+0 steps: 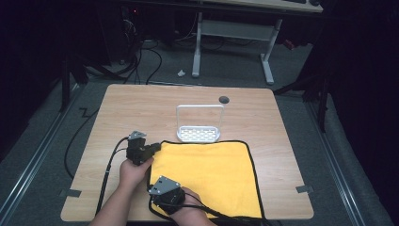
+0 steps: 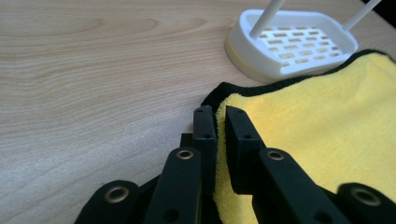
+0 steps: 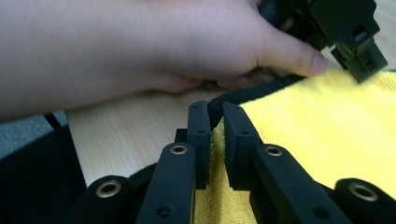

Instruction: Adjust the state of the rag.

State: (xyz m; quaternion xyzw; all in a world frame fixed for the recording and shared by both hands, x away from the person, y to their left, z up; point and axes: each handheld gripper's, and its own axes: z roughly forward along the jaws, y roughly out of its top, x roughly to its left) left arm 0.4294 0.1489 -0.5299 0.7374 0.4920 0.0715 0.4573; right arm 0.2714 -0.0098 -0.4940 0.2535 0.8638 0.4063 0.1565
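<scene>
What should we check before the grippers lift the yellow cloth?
1. Left gripper pinching the yellow cloth at its black-edged far left corner: ok.
2. Right gripper pinching the cloth's near left edge: ok.
3. Rest of the cloth lying flat on the table: ok.
4. White rack off the cloth: cannot tell; it sits right at the far edge and may rest on the hem.
5. Cables off the cloth: not ok; the right one crosses the near edge.

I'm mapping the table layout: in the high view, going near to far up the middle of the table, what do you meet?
Right gripper → yellow cloth → white rack → round hole in the table.
</scene>
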